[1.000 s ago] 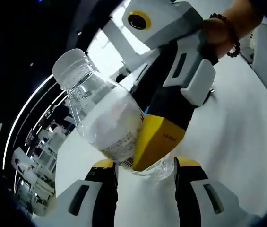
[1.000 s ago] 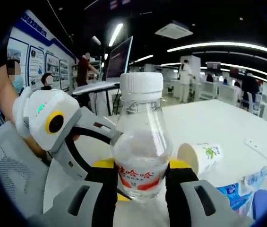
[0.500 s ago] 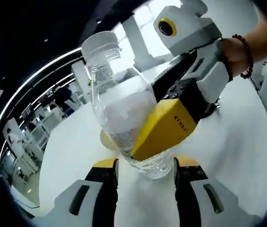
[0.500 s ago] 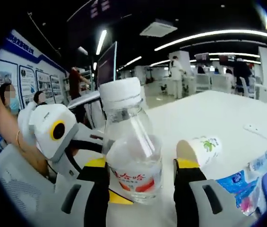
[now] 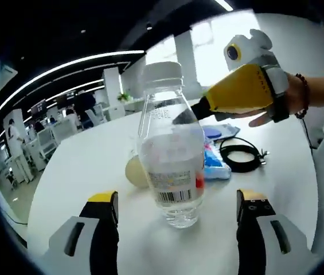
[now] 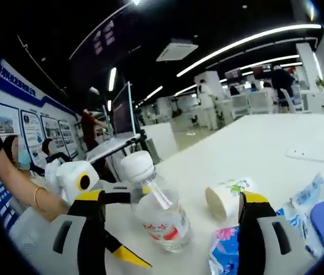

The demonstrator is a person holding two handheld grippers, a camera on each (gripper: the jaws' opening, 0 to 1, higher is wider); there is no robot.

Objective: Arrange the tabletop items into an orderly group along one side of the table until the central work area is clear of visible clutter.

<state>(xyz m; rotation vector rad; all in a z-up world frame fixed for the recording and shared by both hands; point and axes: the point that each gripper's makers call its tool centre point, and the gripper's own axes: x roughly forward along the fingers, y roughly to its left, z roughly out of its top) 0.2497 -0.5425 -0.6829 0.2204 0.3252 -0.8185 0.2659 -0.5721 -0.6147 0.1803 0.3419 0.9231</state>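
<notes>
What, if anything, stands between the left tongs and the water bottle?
Nothing visible does. In the left gripper view the water bottle stands upright on the table, straight ahead of the open left tongs. The paper cup, the blue packets and the black cable lie behind it.

Bottle, cup and packets on the white table

A clear bottle (image 5: 170,154) with a white cap stands upright on the table (image 5: 81,166). A paper cup (image 6: 226,197) lies on its side at the bottle's 2 o'clock in the right gripper view, with blue packets (image 6: 299,215) at 3 o'clock and a black cable (image 5: 241,154) coiled past them.
</notes>
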